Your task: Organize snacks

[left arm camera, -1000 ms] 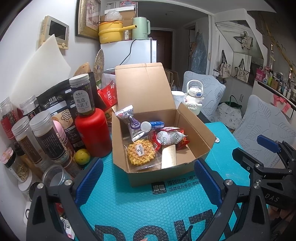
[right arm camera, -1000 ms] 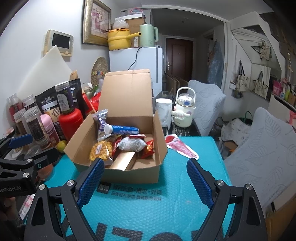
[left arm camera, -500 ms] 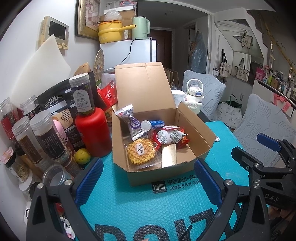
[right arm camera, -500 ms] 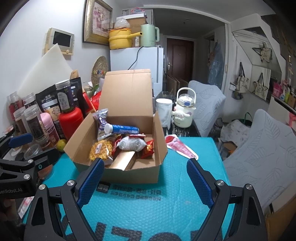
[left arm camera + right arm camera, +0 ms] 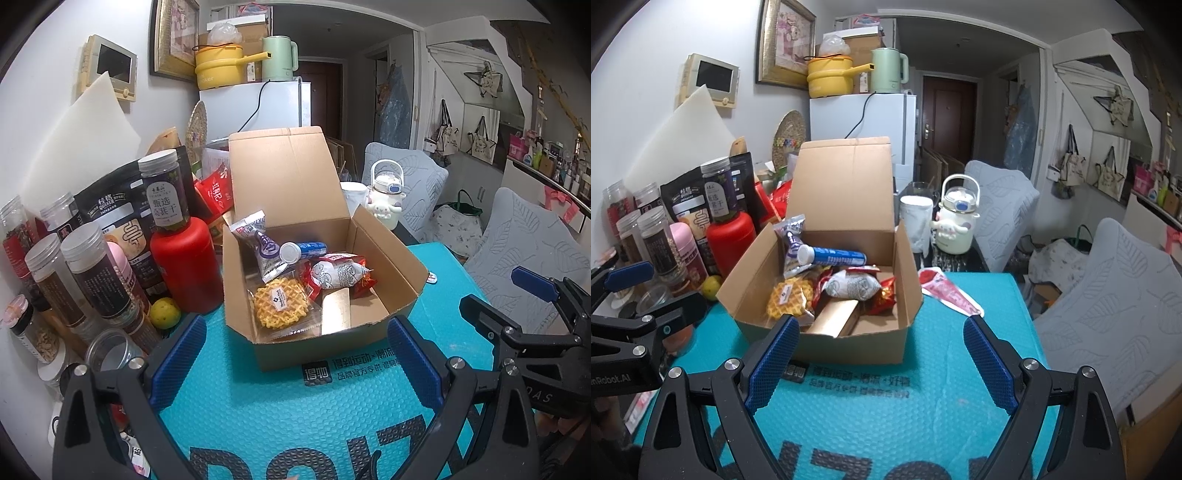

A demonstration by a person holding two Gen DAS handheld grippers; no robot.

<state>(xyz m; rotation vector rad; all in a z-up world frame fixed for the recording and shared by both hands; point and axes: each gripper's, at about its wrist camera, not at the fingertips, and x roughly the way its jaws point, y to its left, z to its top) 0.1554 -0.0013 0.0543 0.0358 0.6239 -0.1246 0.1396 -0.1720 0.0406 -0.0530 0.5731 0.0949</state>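
An open cardboard box (image 5: 384,258) (image 5: 905,258) stands on the teal mat. It holds a yellow waffle pack (image 5: 281,307) (image 5: 788,297), a blue-and-white tube (image 5: 303,251) (image 5: 831,255), a purple-white packet (image 5: 258,240), a red-white bag (image 5: 338,275) (image 5: 855,284) and a gold bar (image 5: 335,310) (image 5: 836,319). A red-pink packet (image 5: 947,291) lies on the mat right of the box. My left gripper (image 5: 295,358) is open and empty in front of the box. My right gripper (image 5: 879,358) is open and empty, in front of the box's right side.
Jars (image 5: 96,273), a red bottle (image 5: 184,262), a yellow ball (image 5: 166,313) and dark bags (image 5: 107,210) crowd the table's left side. A white kettle-shaped bottle (image 5: 956,221) and a white cup (image 5: 916,221) stand behind the box. Grey chairs (image 5: 1108,280) are at right.
Both grippers stay open and empty. The views shift only slightly; the box looks a little nearer.
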